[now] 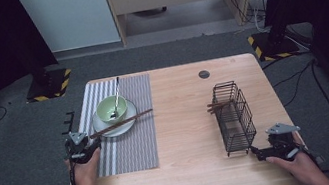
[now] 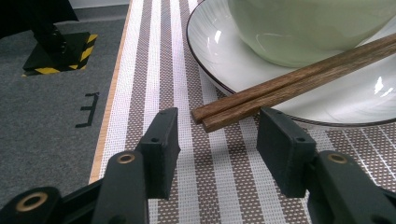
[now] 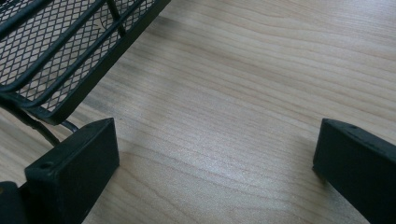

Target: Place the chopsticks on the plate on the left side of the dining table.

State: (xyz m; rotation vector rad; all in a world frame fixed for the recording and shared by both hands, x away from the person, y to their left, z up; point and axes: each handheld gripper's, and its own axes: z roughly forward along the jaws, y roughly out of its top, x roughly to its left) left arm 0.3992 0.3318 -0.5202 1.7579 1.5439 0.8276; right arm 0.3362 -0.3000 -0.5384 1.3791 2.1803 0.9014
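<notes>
A pale wooden table (image 1: 182, 120) stood on grey carpet (image 1: 9, 149) (dark curtains either side); a striped placemat (image 1: 130, 144) covered its left part. The left gripper (image 2: 217, 140), jaws half-spread and holding nothing, flanked the chopsticks' (image 2: 289, 79) near ends, which rested on the plate (image 2: 243, 60); the right gripper (image 3: 215, 172) gaped wide, empty, beside the wire basket (image 3: 60, 56).

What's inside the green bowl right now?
A metal spoon stands in the green bowl, its handle leaning out over the far rim. The high view shows nothing else there; the bottom beneath the spoon's head is covered.
</notes>
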